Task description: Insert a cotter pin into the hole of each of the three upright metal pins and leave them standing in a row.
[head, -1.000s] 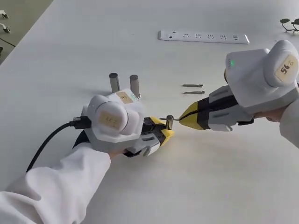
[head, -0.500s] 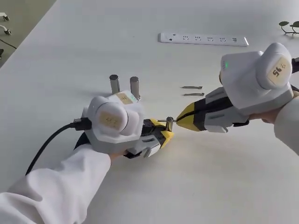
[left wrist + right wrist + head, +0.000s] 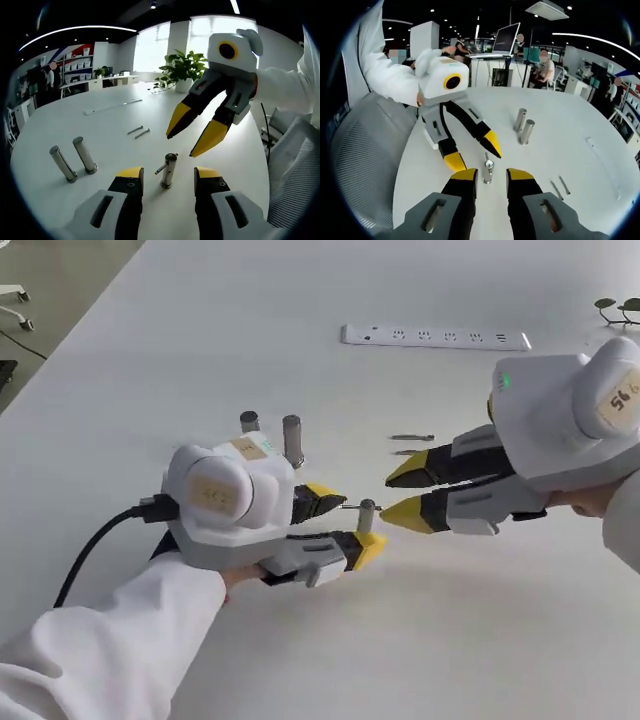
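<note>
A short upright metal pin [image 3: 367, 517] stands on the white table with a cotter pin [image 3: 352, 506] stuck through its top hole. My left gripper [image 3: 357, 522] is open, its jaws on either side of this pin and not touching it. My right gripper [image 3: 388, 499] is open just right of the pin, tips pointing at it. In the left gripper view the pin [image 3: 168, 171] stands between my own jaws. Two bare metal pins [image 3: 249, 422] [image 3: 292, 438] stand side by side behind the left gripper. Two loose cotter pins [image 3: 412, 437] [image 3: 405, 452] lie behind the right gripper.
A white power strip [image 3: 435, 337] lies at the far side of the table [image 3: 460, 620]. A black cable [image 3: 95, 550] trails from the left gripper's body toward the left edge. Office desks, plants and people show in the background of the gripper views.
Both grippers have opened: the left let go of the metal pin, the right released the cotter pin and drew back slightly. The pin stays upright with the cotter pin in it.
</note>
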Action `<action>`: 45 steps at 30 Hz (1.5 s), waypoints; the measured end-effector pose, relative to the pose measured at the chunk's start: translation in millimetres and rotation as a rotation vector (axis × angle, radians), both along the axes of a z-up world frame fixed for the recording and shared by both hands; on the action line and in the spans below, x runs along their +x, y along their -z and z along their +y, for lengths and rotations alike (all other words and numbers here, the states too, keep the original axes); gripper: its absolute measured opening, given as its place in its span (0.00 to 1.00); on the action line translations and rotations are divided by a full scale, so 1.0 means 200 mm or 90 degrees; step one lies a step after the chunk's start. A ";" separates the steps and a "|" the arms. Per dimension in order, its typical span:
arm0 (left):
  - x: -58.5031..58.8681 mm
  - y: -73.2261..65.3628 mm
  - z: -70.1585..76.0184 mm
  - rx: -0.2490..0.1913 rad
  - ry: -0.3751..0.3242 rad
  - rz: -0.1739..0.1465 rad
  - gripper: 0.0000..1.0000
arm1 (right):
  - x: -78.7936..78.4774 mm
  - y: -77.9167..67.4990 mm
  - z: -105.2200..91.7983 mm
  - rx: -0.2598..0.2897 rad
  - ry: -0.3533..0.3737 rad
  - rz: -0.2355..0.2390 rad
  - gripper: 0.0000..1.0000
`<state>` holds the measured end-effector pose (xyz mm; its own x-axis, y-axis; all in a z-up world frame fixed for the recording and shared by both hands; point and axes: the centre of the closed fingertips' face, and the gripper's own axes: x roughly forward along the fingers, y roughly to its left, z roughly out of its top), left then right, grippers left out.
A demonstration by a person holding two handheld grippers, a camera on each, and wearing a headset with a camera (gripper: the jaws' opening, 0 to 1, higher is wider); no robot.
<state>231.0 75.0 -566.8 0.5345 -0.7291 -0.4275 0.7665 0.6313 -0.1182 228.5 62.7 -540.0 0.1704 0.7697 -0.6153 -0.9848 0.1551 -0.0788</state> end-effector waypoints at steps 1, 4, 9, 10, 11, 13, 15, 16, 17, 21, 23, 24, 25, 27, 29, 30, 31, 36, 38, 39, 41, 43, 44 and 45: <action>-0.01 -0.01 0.01 -0.004 0.000 0.001 0.41 | 0.00 0.00 0.00 0.005 0.006 -0.001 0.22; -0.03 -0.03 0.03 -0.009 0.001 0.000 0.47 | 0.00 0.00 -0.01 0.013 0.020 -0.009 0.33; -0.07 -0.06 0.08 -0.009 0.003 0.000 0.57 | -0.03 0.02 -0.04 0.025 0.033 0.003 0.38; -0.08 -0.06 0.09 -0.009 0.005 0.000 0.59 | -0.03 0.02 -0.04 0.029 0.037 0.006 0.41; -0.09 -0.07 0.10 -0.011 0.006 0.001 0.62 | -0.03 0.02 -0.04 0.032 0.042 0.010 0.44; -0.10 -0.08 0.11 -0.021 -0.001 0.007 0.71 | -0.03 0.02 -0.05 0.039 0.047 0.013 0.45; -0.13 -0.10 0.12 -0.032 0.002 0.019 0.80 | -0.04 0.03 -0.05 0.042 0.052 0.021 0.43; -0.14 -0.10 0.12 -0.034 0.005 0.023 0.81 | -0.04 0.03 -0.05 0.042 0.052 0.023 0.43; -0.15 -0.10 0.12 -0.035 0.008 0.028 0.83 | -0.04 0.03 -0.05 0.044 0.054 0.024 0.44; -0.22 -0.12 0.13 -0.044 0.022 0.037 0.97 | -0.04 0.04 -0.05 0.052 0.059 0.031 0.43; -0.25 -0.16 0.12 -0.094 0.022 0.047 0.99 | -0.04 0.05 -0.04 0.060 0.061 0.039 0.42; -0.26 -0.15 0.13 -0.099 0.017 0.054 0.99 | -0.04 0.05 -0.03 0.062 0.062 0.042 0.42; -0.26 -0.15 0.15 -0.094 0.017 0.052 0.99 | -0.04 0.06 -0.03 0.064 0.062 0.046 0.42; -0.27 -0.16 0.17 -0.098 0.014 0.052 0.99 | -0.04 0.07 -0.02 0.066 0.063 0.048 0.41; -0.28 -0.18 0.19 -0.119 -0.004 0.056 0.99 | -0.04 0.08 -0.01 0.071 0.063 0.054 0.40; -0.28 -0.19 0.21 -0.124 -0.011 0.055 0.99 | -0.04 0.09 -0.01 0.076 0.064 0.058 0.39; -0.29 -0.20 0.23 -0.129 -0.017 0.059 0.99 | -0.04 0.10 0.00 0.080 0.063 0.063 0.38; -0.32 -0.24 0.29 -0.138 -0.038 0.055 0.99 | -0.04 0.13 0.05 0.092 0.058 0.080 0.35; -0.33 -0.24 0.30 -0.134 -0.044 0.054 0.99 | -0.04 0.14 0.06 0.095 0.056 0.083 0.34; -0.34 -0.24 0.31 -0.133 -0.046 0.055 0.99 | -0.04 0.15 0.07 0.097 0.055 0.084 0.34; -0.35 -0.23 0.33 -0.131 -0.053 0.058 0.99 | -0.04 0.16 0.08 0.098 0.052 0.093 0.31; -0.37 -0.22 0.34 -0.128 -0.060 0.064 0.99 | -0.04 0.17 0.10 0.098 0.047 0.094 0.27; -0.37 -0.22 0.35 -0.127 -0.062 0.066 0.99 | -0.04 0.18 0.10 0.097 0.046 0.094 0.26; -0.38 -0.21 0.35 -0.125 -0.064 0.069 0.99 | -0.04 0.18 0.10 0.096 0.044 0.096 0.25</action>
